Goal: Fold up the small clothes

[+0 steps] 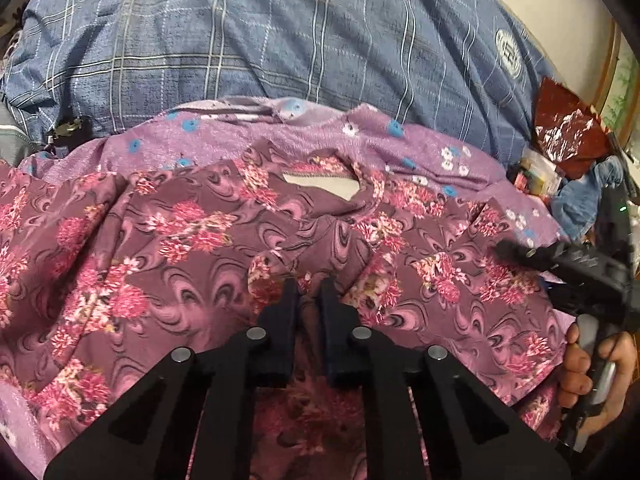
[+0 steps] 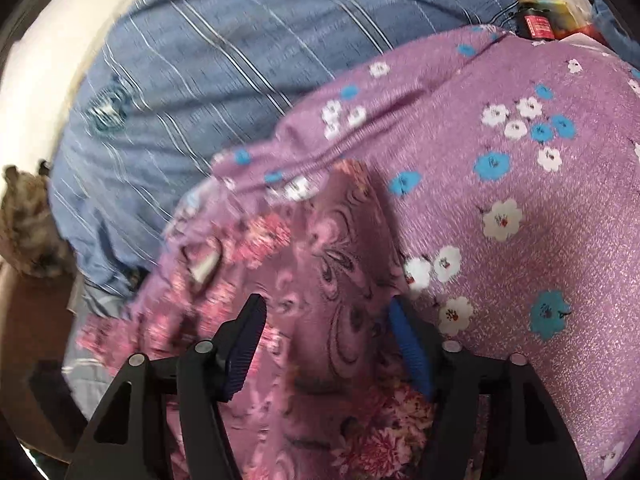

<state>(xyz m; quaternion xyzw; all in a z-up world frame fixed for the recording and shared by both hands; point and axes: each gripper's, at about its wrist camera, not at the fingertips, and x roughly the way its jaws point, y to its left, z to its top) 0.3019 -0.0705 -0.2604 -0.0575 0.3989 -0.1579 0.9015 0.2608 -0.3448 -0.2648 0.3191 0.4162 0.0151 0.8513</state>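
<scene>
Left wrist view: left tool [image 1: 308,286] pinches floral garment [image 1: 192,240]; right tool [image 2: 326,320] wide; emblem [image 1: 509,53] unreadable.

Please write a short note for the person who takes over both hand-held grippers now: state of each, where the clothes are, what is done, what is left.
Left hand-held gripper: shut on a pinch of the floral top, near its middle.
Right hand-held gripper: open, jaws astride a raised fold of the same top, pads not pressing yet.
Floral top lies spread, neck opening away from you, on a lilac garment, over the blue checked sheet.
Done: left grip taken. No fold made yet.
Left: close the right gripper on the cloth, then fold the top.
</scene>
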